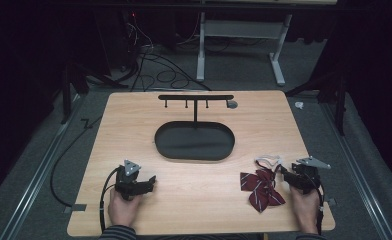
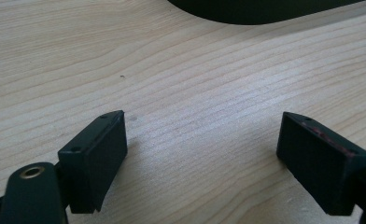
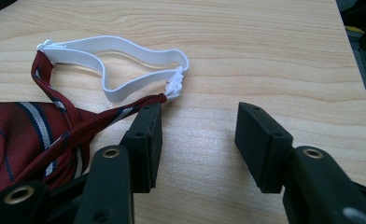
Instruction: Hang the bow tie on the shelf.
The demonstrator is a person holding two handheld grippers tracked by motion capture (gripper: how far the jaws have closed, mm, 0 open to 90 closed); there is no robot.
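A dark red striped bow tie (image 1: 260, 188) with a white elastic strap (image 1: 268, 161) lies on the wooden table (image 1: 194, 200) at the front right. My right gripper (image 1: 287, 176) rests just right of it, open, with bare wood between its jaws; in the right gripper view the tie (image 3: 27, 135) lies left of my left jaw and the strap (image 3: 120, 65) loops ahead. At the front left my left gripper (image 1: 153, 181) lies low on the table, open over bare wood (image 2: 200, 135). A black oval tray (image 1: 194, 141) with a hook rack (image 1: 196, 97) stands mid-table.
A small grey round piece (image 1: 232, 104) sits at the rack's right end. The tray's dark edge (image 2: 260, 9) lies ahead in the left gripper view. Cables and a desk frame (image 1: 241, 30) lie on the floor behind the table.
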